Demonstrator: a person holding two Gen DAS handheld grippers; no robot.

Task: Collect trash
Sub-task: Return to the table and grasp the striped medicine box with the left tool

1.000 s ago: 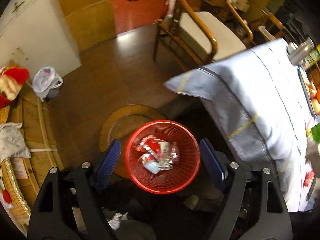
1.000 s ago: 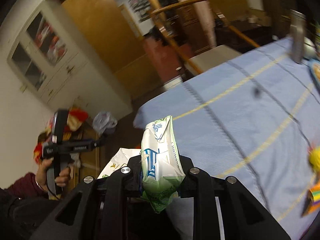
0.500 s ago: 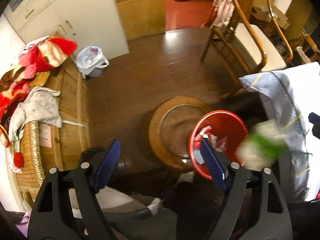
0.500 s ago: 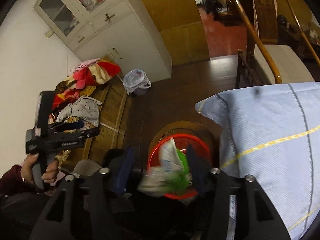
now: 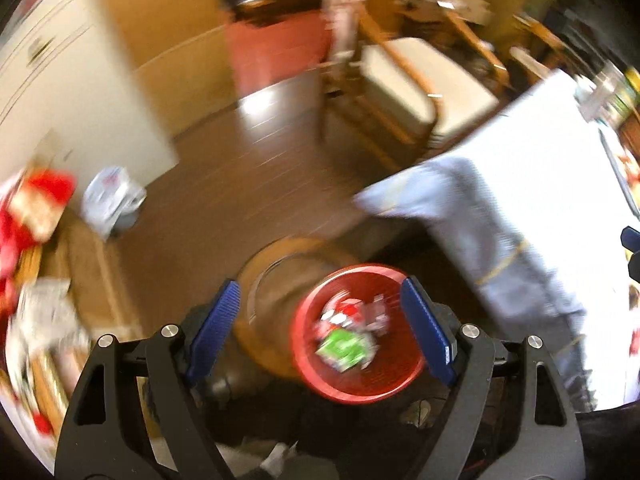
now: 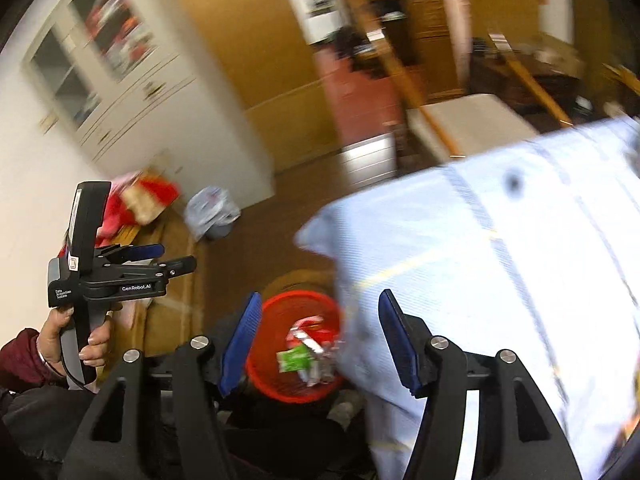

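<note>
Drop step done: green packet (image 6: 295, 358) in red basket (image 6: 276, 384). Right tongs (image 6: 318, 344) just opened, empty; left tongs (image 5: 320, 328) wide, empty. Next: fetch more trash from worktop (image 6: 500, 260).

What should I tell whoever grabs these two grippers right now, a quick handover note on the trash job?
Right gripper: open, nothing between its pads; its jaws have just been opening, letting go of the green-and-white wrapper.
Left gripper: open and empty, held above the basket.
Red basket: on the floor beside the table's blue cloth, holding several pieces of trash.
Green-and-white wrapper: now lying on top of the other trash in the basket.
Done: this wrapper is binned.
Left: check the tabletop for more trash; the pictures are too blurred to say what remains there.
</note>
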